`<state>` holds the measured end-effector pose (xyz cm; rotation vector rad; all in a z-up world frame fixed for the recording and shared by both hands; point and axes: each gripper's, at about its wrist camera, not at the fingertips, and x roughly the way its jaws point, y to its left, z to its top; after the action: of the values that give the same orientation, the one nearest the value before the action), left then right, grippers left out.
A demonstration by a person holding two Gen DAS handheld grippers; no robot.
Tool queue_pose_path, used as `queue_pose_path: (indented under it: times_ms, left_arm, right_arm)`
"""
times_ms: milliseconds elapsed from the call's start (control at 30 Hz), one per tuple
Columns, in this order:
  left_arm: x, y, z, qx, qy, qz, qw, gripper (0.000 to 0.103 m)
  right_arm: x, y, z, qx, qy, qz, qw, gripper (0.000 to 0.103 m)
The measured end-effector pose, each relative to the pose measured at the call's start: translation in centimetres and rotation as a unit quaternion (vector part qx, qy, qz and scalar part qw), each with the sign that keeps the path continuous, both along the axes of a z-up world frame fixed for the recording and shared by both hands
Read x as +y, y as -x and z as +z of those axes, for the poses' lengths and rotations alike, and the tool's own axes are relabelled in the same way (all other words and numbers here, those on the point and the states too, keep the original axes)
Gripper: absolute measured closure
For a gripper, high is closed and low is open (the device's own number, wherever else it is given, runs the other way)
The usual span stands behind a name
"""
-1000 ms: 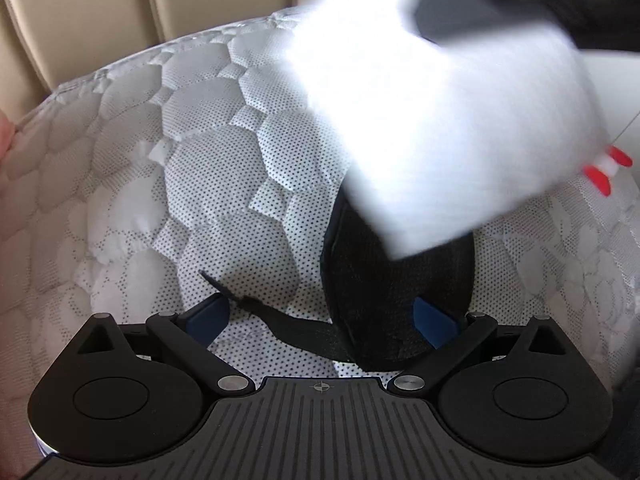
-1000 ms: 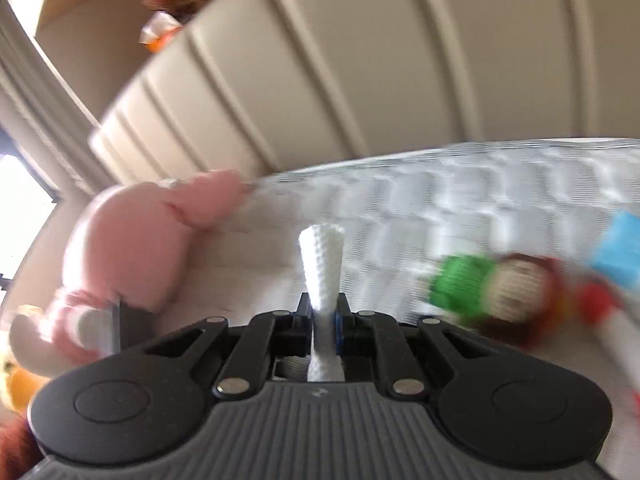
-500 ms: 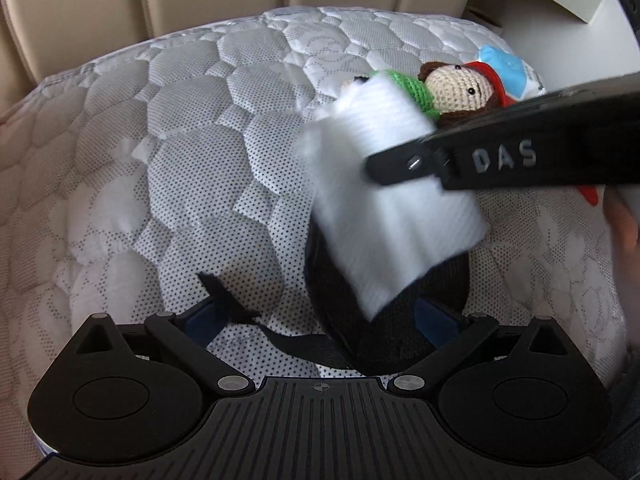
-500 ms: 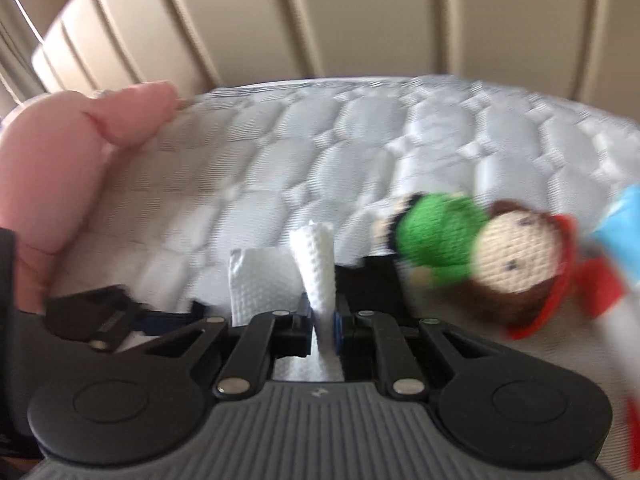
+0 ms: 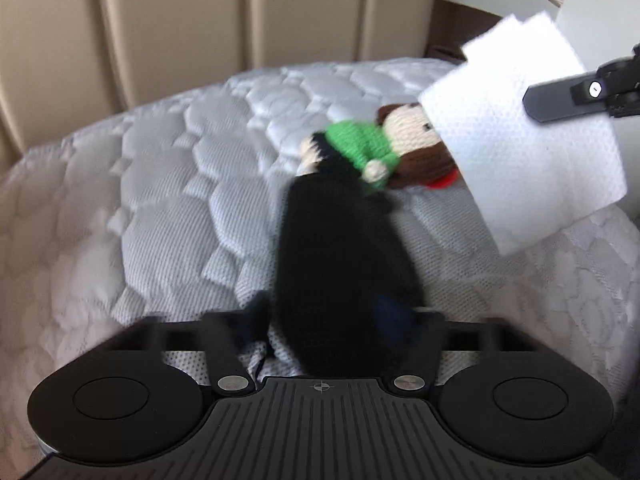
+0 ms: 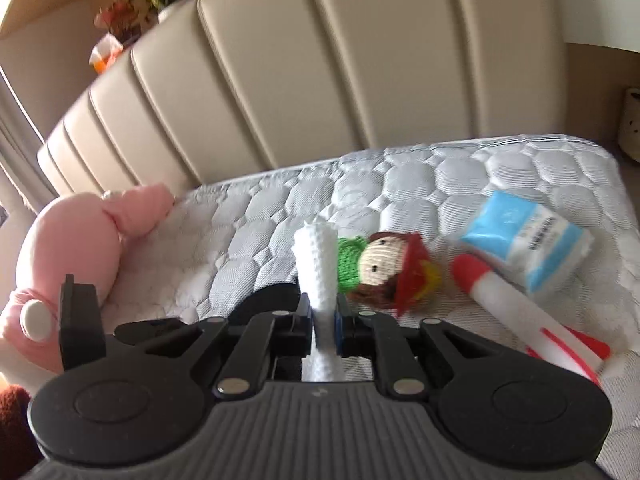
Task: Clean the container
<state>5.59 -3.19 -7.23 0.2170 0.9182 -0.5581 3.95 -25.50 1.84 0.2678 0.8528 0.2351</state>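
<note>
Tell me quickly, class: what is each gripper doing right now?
Left gripper: shut on the black pouch.
Right gripper: shut on the white paper towel.

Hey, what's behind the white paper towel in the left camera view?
The knitted doll: the paper towel covers part of its face and red hat. Anything further behind is hidden.

Both wrist views look forward along their tools, low and close over the mattress, toward the headboard. Shared: knitted doll and white paper towel.
</note>
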Motion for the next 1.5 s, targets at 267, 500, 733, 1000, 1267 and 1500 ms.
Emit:
queue_pose_path:
  times_ms: [267,500,733,1000,1267,1500]
  left_arm:
    - [-1.2,2.7,3.5,-0.215,-0.166,0.017,0.9624,0.082]
    - [-5.3,6.3,1.8,-0.185,-0.189,-0.138,0.9543,0.043]
    - [-0.1,4.5,6.0,-0.086,-0.060,-0.088,0.9906,0.005]
    - [0.7,1.2,0.7,0.061,-0.127,-0.026,0.9896,0.005]
    - [0.7,0.3,1.0,0.070,-0.110,-0.013,0.9914,0.002]
    - [-0.7,1.3,-1.1,0.079,-0.160,-0.047,0.9829,0.001]
  right_arm:
    - [-1.8,-0.6,-0.9,0.007,-0.058,-0.019,0.998,0.091]
    - [0.7,-1.2,-1.4,0.019,-0.050,0.022,0.998,0.091]
    - [3.5,-1.7,-1.9,0.035,-0.045,0.070,0.996,0.091]
    - [9.8,-3.9,-5.7,0.066,0.083,0.147,0.983,0.093]
    - [7.5,-6.5,-4.3,0.039,0.078,0.076,0.993,0.093]
    - [8.3,-8.9,-3.7,-0.014,0.026,0.074,0.997,0.093]
